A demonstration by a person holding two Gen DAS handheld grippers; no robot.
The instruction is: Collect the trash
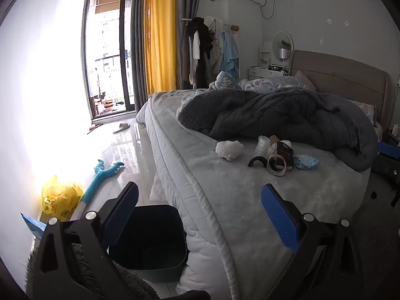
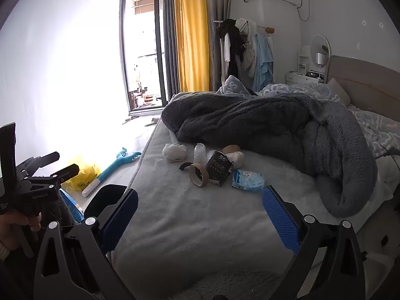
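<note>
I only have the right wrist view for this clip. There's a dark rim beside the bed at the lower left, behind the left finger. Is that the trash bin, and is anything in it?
Observer: Yes. The left wrist view shows a dark bin on the floor against the mattress; its visible interior looks empty.
Operator: Is the left gripper holding anything? I see it only from the side.
Observer: No. The left gripper is open, with nothing between its blue pads.
Operator: My black box hides part of the cardboard ring. Is it whole?
Observer: From the left view, the cardboard ring looks like a complete loop, standing on edge against the black box.
</note>
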